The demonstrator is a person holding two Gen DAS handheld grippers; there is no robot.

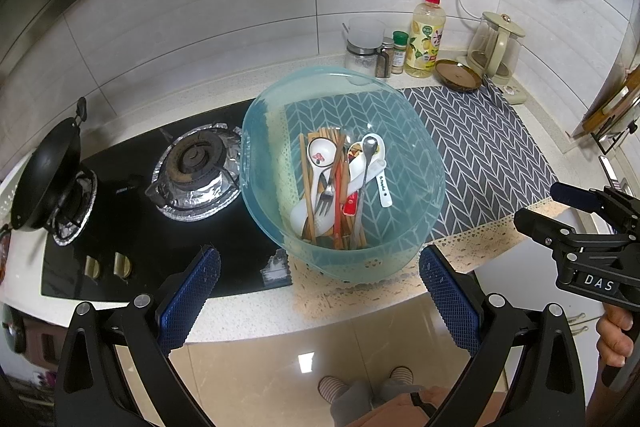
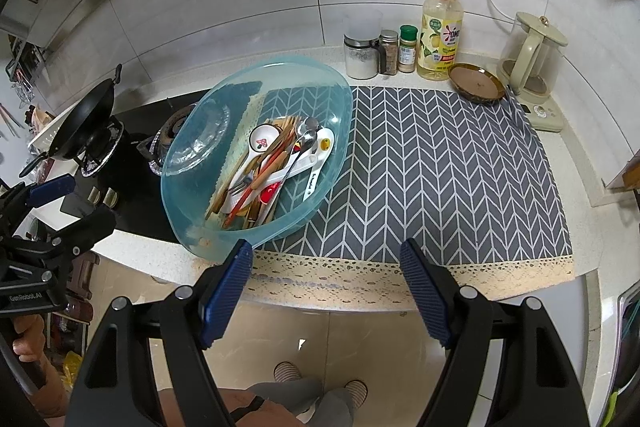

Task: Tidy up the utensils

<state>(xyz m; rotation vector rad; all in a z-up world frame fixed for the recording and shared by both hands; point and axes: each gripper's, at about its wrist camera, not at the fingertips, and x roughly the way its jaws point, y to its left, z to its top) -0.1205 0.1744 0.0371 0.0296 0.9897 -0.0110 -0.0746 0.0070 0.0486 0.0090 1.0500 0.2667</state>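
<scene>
Sitting untouched on pale speckled kitchen counter (image 2: pixel 132 247): translucent teal plastic basin (image 1: pixel 420 163) heaped with mixed unsorted utensils (image 1: pixel 340 183), left gripper (image 1: pixel 320 267) and right gripper (image 2: pixel 326 259) both hovering spread apart, clasping nothing, all sorting remaining

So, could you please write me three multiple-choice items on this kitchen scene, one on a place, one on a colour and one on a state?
1. Where do the mixed spoons, fork and wooden chopsticks lie?
A. in the translucent blue plastic basin
B. on the black gas hob
C. in the brown saucer

2. What colour is the pump cap of the yellow dish-soap bottle?
A. green
B. red
C. white

3. How does the right gripper stand?
A. shut on a spoon
B. shut on the basin's rim
C. open, holding nothing

Key: 1 A, the utensils are piled inside the basin; 2 B, the pump is red; 3 C, its blue pads stand apart with only counter edge and floor between.
</scene>
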